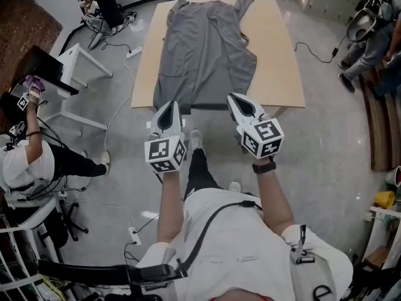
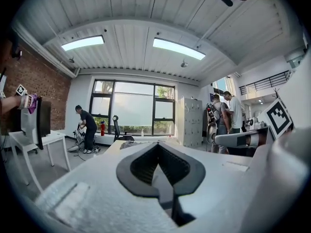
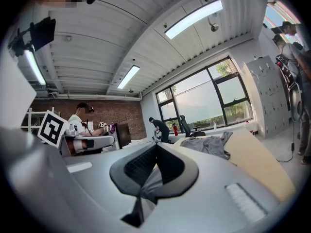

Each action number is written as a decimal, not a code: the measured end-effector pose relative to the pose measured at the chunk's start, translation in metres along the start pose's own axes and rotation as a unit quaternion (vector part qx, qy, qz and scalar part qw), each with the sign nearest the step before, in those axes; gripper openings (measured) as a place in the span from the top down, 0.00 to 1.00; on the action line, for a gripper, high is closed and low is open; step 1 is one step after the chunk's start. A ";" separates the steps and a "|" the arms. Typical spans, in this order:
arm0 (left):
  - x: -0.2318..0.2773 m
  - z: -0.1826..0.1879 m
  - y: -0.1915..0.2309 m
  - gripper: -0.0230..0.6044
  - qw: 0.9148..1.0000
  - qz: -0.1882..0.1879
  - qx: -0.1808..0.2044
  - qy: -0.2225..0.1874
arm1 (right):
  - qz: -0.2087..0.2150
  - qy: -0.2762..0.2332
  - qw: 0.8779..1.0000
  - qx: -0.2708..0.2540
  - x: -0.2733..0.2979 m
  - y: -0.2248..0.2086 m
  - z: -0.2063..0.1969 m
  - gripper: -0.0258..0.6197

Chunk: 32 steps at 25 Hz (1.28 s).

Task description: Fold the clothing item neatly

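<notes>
With my left gripper [image 1: 168, 113] and right gripper [image 1: 241, 105] both clenched empty short of the table's [image 1: 282, 61] near edge, the grey garment [image 1: 203, 55] lies spread from far edge to near (soft, light, floppy, I'd judge), so I'd pinch its near hem corners.

The right gripper [image 3: 156, 149] had its jaws together. Beyond them a grey garment [image 3: 209, 143] lay crumpled on a light wooden table [image 3: 255, 157]. At the left the other gripper [image 3: 90, 142] showed with its marker cube. Far behind, a person [image 3: 158, 128] bent near the big window [image 3: 214, 98].
</notes>
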<state>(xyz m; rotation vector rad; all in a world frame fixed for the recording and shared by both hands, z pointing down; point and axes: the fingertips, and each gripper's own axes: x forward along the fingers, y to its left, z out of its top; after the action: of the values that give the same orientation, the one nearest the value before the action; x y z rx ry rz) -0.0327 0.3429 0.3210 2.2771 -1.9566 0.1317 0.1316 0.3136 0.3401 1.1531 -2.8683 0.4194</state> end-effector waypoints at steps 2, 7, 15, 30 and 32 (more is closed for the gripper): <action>0.025 -0.005 0.013 0.96 1.000 -0.006 -0.003 0.004 | -0.006 0.002 1.000 0.003 0.022 -0.013 -0.003 0.95; 0.127 0.000 0.030 0.96 0.996 -0.087 -0.019 -0.009 | -0.028 0.000 1.000 0.003 0.108 -0.041 -0.008 0.95; 0.276 0.047 0.086 0.96 0.985 -0.173 -0.003 -0.006 | -0.072 -0.012 0.997 -0.016 0.255 -0.082 0.044 0.95; 0.468 -0.071 0.111 0.96 0.946 -0.268 -0.017 0.183 | -0.268 0.137 0.950 0.089 0.218 -0.192 -0.091 0.95; 0.495 -0.092 0.109 0.96 0.938 -0.269 -0.013 0.216 | -0.299 0.159 0.935 0.109 0.201 -0.212 -0.112 0.95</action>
<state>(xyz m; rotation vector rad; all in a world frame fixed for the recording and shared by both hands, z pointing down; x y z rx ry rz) -0.0630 -0.1412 0.4931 2.4102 -1.0802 0.4876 0.1216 0.0599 0.5224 1.7179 -2.0979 0.8057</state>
